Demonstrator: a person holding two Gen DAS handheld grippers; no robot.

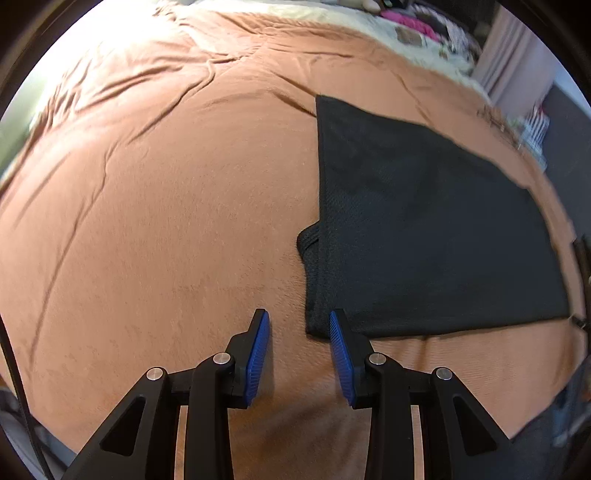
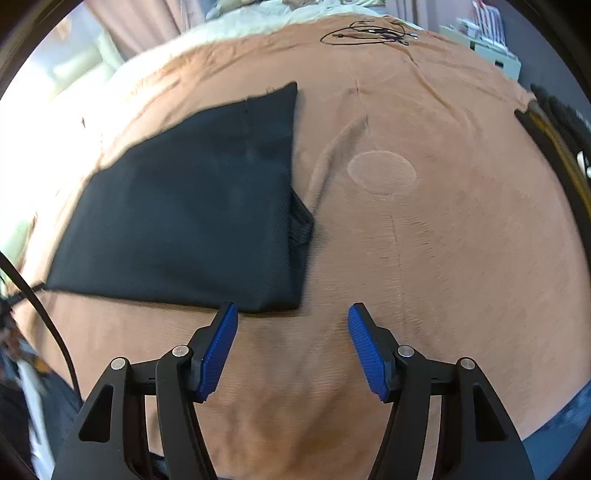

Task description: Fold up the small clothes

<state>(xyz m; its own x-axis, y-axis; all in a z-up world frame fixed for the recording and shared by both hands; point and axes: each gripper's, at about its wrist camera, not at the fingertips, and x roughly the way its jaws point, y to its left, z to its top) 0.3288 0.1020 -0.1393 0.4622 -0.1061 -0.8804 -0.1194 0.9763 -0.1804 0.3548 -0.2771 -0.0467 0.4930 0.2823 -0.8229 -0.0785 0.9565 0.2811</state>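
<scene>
A: Two grippers, one garment. Black mesh-knit garment, folded flat into a rough rectangle [image 1: 424,221], lies on the rust-orange blanket [image 1: 166,221] covering the bed. All places below are taken from that garment.

B: Where do the grippers stand?

A: Left gripper [image 1: 299,332] hovers at the garment's near left corner; its right blue pad overlaps the hem edge in that view, the left pad is over bare blanket. Jaws partly open, nothing between them. Right gripper [image 2: 291,321] hovers at the near right corner; its left pad sits at the hem, the right pad is out over blanket. Jaws stand wider than the left pair, and empty.

B: Which is nearer?

A: About even, I judge. Each is just short of its own corner, the near hem running across between them.

B: Long axis?

A: Cannot say with the fisheye bend; the garment runs away from both grippers toward the far side of the bed.

B: Its look?

A: Matte, fine mesh texture, edges fairly straight. A small dark tab or seam end pokes out midway along each side edge. No deep wrinkles.

B: Anything else?

A: Beyond the garment's far edge in the right view, a thin black looped cable [image 2: 365,33]. Right of the garment, a pale round patch [image 2: 382,171] on the blanket.
</scene>
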